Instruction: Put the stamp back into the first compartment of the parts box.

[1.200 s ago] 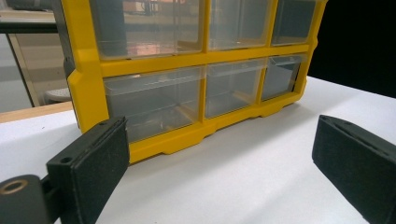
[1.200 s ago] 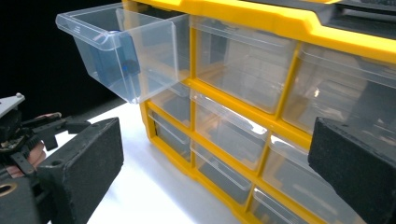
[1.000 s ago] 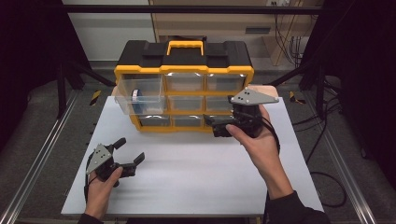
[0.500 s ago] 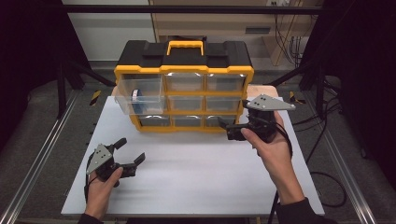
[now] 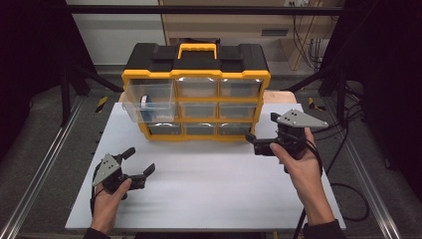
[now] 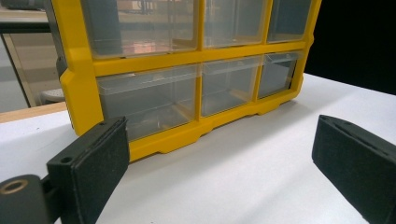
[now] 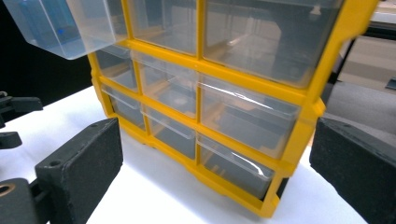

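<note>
**A:** Trouble, if any, starts with that drawer [image 5: 148, 101] at the organizer's [image 5: 195, 92] upper left. It is pulled well out and hangs past the yellow frame, so a knock from either hand could tip it free and spill it.

**B:** What is in it?

**A:** One small blue-and-white object [image 5: 145, 100], too small to name. The other drawers are clear plastic, pushed in, and look empty as far as I can tell.

**B:** And the hands?

**A:** The left gripper [image 5: 137, 163] is low on the white bench [image 5: 209, 189], well apart from the organizer, jaws spread and holding nothing. The right gripper [image 5: 263, 133] hovers just beside the organizer's lower right corner, also spread and empty.

**B:** So the right one is the risk?

**A:** For the organizer itself, yes. From its own view the corner sits between the jaws; a careless push there could slide the whole organizer along the bench and jolt the open drawer.
</note>
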A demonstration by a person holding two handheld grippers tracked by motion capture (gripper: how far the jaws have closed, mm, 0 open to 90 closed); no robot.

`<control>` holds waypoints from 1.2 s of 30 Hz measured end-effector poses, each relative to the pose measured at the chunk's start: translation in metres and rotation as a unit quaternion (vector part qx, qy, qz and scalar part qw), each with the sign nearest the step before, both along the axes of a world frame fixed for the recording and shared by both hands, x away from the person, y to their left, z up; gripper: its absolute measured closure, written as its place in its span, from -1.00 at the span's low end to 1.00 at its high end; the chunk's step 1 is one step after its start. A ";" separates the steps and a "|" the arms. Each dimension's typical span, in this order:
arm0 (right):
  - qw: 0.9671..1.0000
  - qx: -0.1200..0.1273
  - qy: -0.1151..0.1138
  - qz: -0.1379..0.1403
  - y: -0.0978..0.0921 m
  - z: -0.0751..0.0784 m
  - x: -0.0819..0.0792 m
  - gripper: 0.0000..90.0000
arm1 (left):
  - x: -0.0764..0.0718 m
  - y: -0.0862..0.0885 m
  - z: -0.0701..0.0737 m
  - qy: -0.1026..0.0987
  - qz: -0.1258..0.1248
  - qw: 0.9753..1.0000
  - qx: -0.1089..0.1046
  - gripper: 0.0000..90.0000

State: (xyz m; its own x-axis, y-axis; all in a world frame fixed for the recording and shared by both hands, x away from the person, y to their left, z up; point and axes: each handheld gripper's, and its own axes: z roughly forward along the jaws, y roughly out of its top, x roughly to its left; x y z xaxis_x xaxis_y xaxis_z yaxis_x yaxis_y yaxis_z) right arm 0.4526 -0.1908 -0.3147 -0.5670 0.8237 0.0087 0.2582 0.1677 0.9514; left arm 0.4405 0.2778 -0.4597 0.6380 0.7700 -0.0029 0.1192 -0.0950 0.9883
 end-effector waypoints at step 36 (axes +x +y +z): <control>0.998 0.023 0.027 -0.056 -0.050 -0.065 -0.026 -0.93 | 0.000 -0.003 -0.002 0.002 0.002 1.000 0.011 -0.93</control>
